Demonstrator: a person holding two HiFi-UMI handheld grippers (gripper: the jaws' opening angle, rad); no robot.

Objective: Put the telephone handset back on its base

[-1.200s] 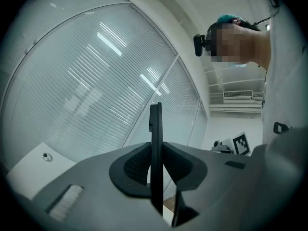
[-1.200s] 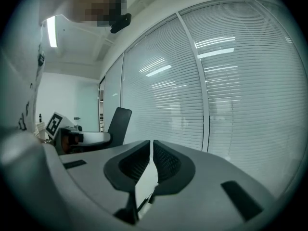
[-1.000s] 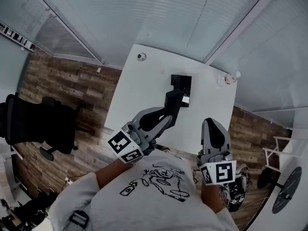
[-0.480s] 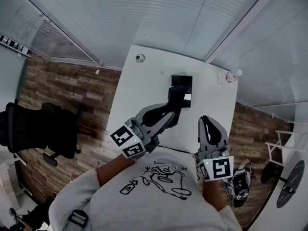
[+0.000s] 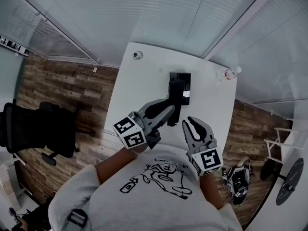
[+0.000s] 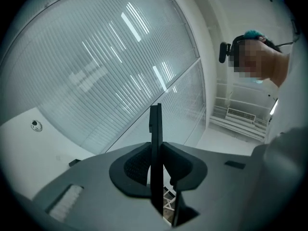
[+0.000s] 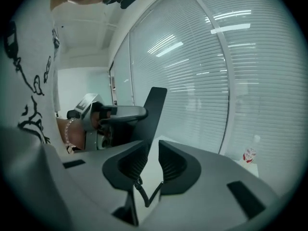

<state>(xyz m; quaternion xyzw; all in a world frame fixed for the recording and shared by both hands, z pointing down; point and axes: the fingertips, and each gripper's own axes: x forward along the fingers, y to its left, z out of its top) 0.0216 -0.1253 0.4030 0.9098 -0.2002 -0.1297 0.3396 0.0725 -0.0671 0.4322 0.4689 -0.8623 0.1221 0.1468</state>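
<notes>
Both grippers have sunk toward the table (image 5: 144, 83). Left gripper (image 5: 169, 110) clenches the handset (image 5: 176, 91) edge-on, its long axis pointing ahead and its far end seemingly over the base (image 5: 185, 76) just beyond. Right gripper (image 5: 189, 122), jaws slightly parted and empty, sits farther back.

Right tongs (image 7: 153, 150) slightly apart and empty; beyond, black handset (image 7: 153, 110) in left tongs (image 7: 142, 112).

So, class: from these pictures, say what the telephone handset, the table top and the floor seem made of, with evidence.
The telephone handset: likely matte black plastic, evenly dark, no shine. The table top: smooth white, perhaps laminate; no grain. The floor: wood or wood-look planks; brown grain and seams show.
</notes>
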